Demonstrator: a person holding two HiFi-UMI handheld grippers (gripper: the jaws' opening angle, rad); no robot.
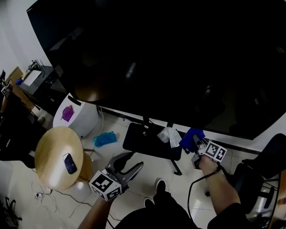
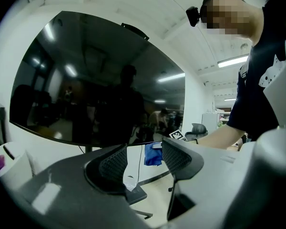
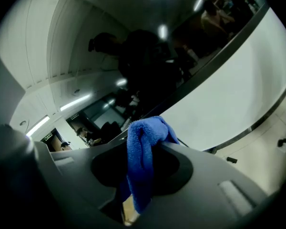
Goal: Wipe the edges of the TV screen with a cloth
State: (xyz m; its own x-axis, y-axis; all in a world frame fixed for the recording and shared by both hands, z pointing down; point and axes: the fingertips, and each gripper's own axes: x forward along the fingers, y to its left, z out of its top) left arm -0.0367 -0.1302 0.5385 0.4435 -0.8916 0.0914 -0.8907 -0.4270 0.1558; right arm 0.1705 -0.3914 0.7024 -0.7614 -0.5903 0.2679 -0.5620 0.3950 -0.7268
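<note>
By TV edge (image 1: 181,123), right tongs (image 1: 194,144) pinching cloth (image 3: 139,161)

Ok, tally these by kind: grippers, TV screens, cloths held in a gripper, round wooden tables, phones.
Grippers: 2, left gripper, right gripper
TV screen: 1
Held cloth: 1
Round wooden table: 1
Phone: 1
Total: 6

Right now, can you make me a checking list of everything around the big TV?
Surface: TV screen dark, full of reflections.
Job's things: blue cloth bunched in right gripper near the screen's bottom edge; contact unclear.
Clutter: phone on round wooden table; teal bundle on floor; white crumpled wrap on TV stand base.
Grippers: left gripper open, empty; right gripper shut on blue cloth.
Cables: thin wires on floor by table; black cable by the right arm.
Surroundings: white tiled floor, office chair at right.
</note>
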